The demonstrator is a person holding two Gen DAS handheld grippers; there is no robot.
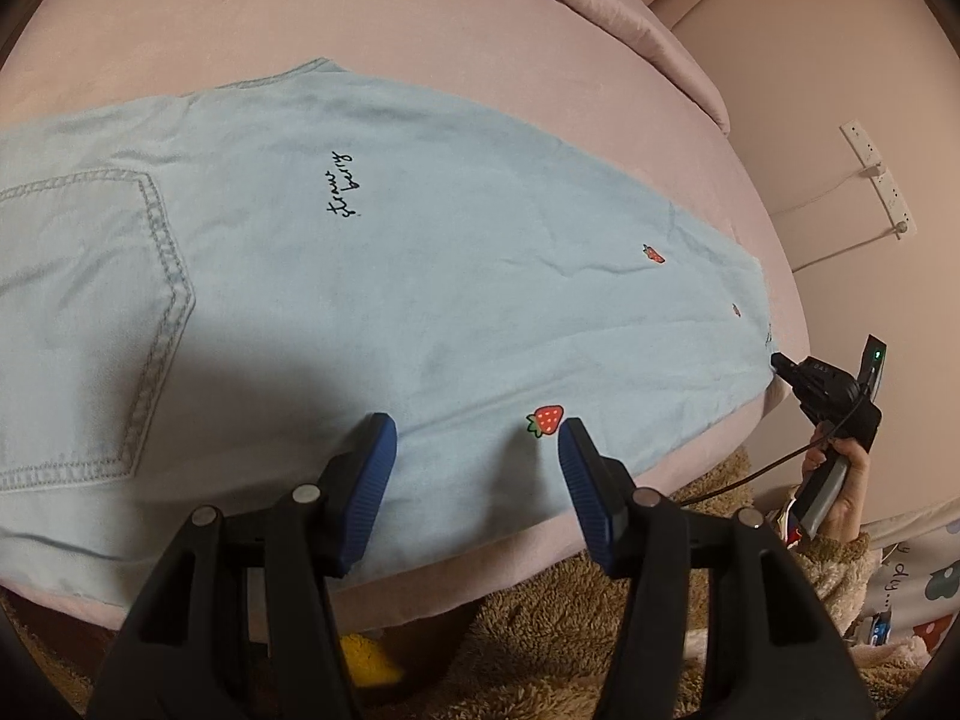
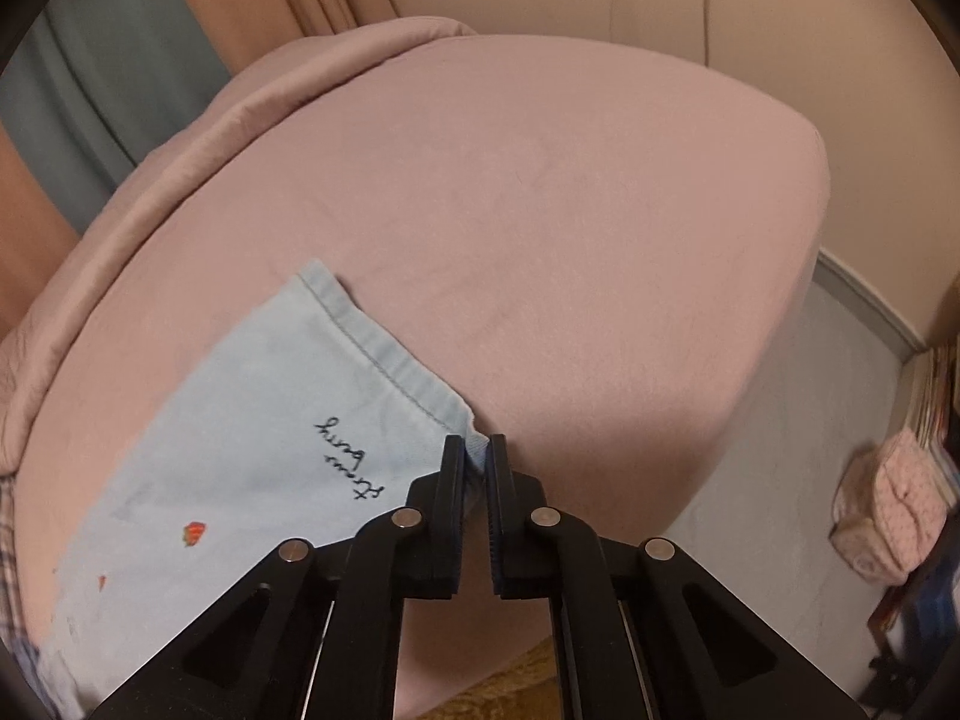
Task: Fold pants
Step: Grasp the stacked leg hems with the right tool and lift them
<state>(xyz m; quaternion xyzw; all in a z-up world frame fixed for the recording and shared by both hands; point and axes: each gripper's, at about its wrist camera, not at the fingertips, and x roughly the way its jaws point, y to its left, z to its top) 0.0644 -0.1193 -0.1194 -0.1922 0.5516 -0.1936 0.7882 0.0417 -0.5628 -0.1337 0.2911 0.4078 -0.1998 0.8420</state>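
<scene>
One pair of pale blue pants [image 1: 420,276] lies spread flat across the pink bed [image 1: 420,18], running from the back pocket [image 1: 90,324] at one end to the leg hem at the other, where the bed edge drops away.

Two grippers are at work. The left gripper [image 1: 477,450] hangs over the near edge of the pants with its two blue pads [image 1: 375,480] spread wide and nothing between them. The right gripper [image 2: 478,462] is clenched on the near corner of the hem [image 2: 384,348], a bit of blue cloth pinched between its nearly closed fingers. In the left view that same gripper shows small at the far end of the leg, with the person's hand [image 1: 840,480] wrapped round its handle and a green light [image 1: 877,354] glowing on it.

Counting the decorations in the left view: three strawberries, one large [image 1: 546,420] just beside the left gripper's right pad, one smaller [image 1: 654,253] further down the leg, and a tiny one [image 1: 736,310] near the hem. The right view shows two red marks on the cloth, blurred.

Two bits of black cursive writing read "strawberry", split over two lines: one [image 1: 342,189] mid-leg in the left view, one [image 2: 351,459] near the hem in the right view.

On the wall hang two white power strips [image 1: 876,177]. A patterned cloth [image 1: 912,588] at the lower right carries writing ending in "day...", the rest cut off. Brown fleece [image 1: 540,648] fills the space under the left gripper.
</scene>
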